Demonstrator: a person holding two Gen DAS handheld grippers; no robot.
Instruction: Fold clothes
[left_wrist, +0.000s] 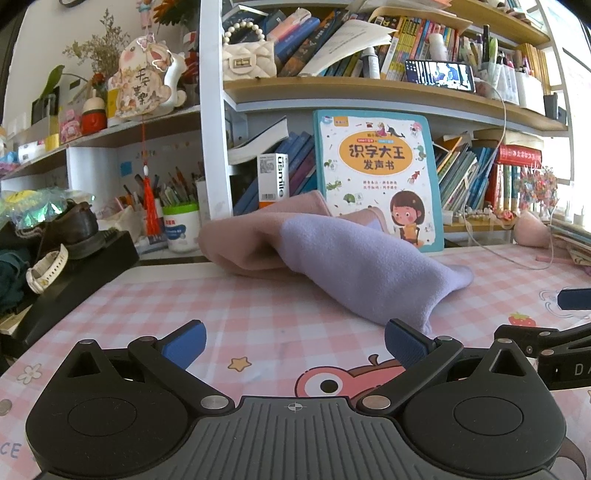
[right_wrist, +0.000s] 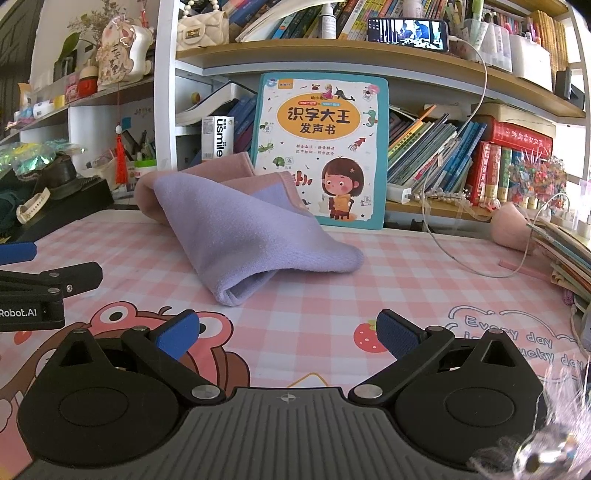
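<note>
A soft garment, lilac on the near part and pink behind (left_wrist: 347, 254) (right_wrist: 240, 229), lies crumpled on the pink checked desk mat (left_wrist: 258, 321) (right_wrist: 388, 280), leaning toward the back. My left gripper (left_wrist: 293, 343) hovers low over the mat just short of the garment's near corner, jaws wide open and empty. My right gripper (right_wrist: 288, 332) is beside it, also open with nothing between its blue pads, a short way in front of the garment's folded lilac edge. Each gripper shows at the edge of the other's view.
A large children's book (left_wrist: 376, 177) (right_wrist: 321, 147) stands upright behind the garment against crowded bookshelves. A black box with a shoe and a watch (left_wrist: 70, 254) sits at the left. A white cable (right_wrist: 454, 258) and stacked books (right_wrist: 565, 254) lie at the right.
</note>
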